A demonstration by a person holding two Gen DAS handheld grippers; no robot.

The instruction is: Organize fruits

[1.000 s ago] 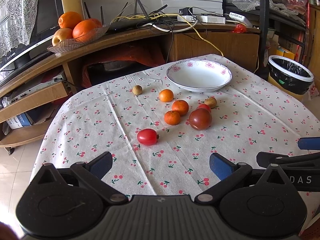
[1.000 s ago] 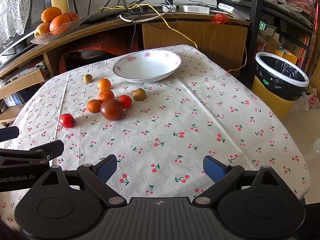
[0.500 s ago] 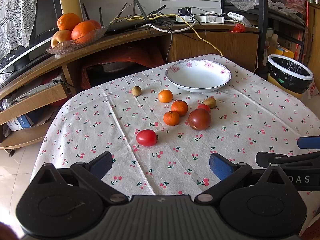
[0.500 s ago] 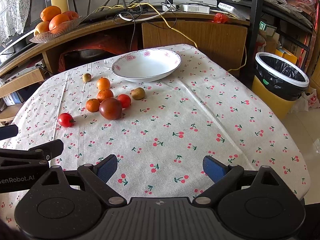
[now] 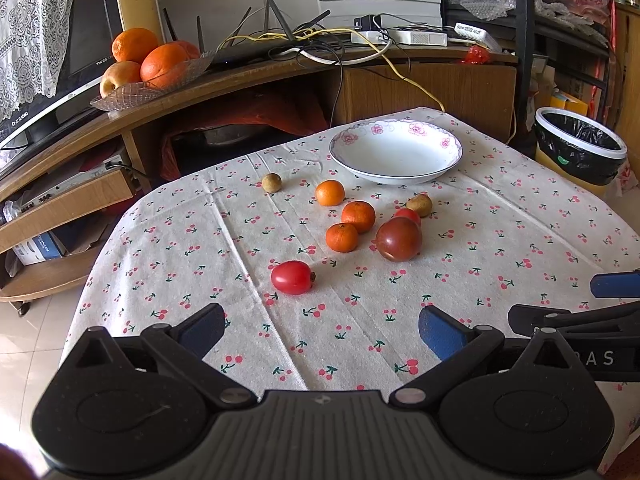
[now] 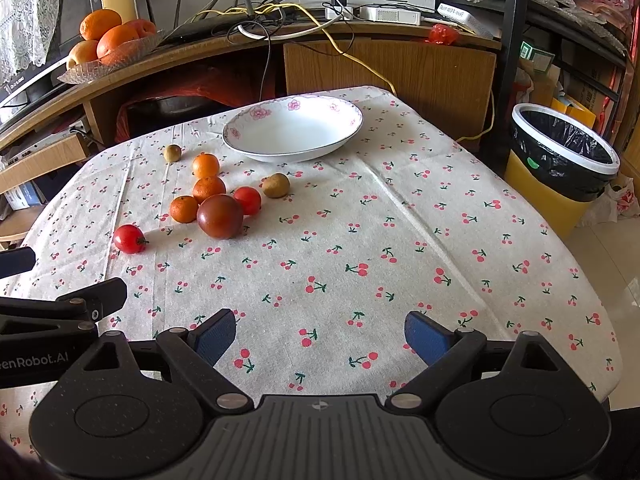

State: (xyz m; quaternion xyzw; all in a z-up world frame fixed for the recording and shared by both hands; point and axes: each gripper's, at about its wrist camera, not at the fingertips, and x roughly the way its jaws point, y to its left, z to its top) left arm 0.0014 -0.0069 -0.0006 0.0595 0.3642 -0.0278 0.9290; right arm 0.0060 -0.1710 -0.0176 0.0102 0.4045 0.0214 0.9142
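Left wrist view: left gripper [image 5: 322,326] spread wide, holding nothing, above the cherry-print tablecloth [image 5: 500,240]. Right gripper [image 6: 316,334] likewise wide and empty. White bowl [image 5: 396,151] sits empty at the far edge; tangerines [image 5: 358,216], a dark tomato [image 5: 399,239] and a red tomato [image 5: 291,277] lie loose just in front of it.

- Bright, even daylight; sharp focus.
- Soft shadows fall right of the dark purple-red round tomato [image 6: 219,216].
- Fisheye bends edges; corners vignette black.
- Glare whitens the floor tiles [image 5: 24,344].
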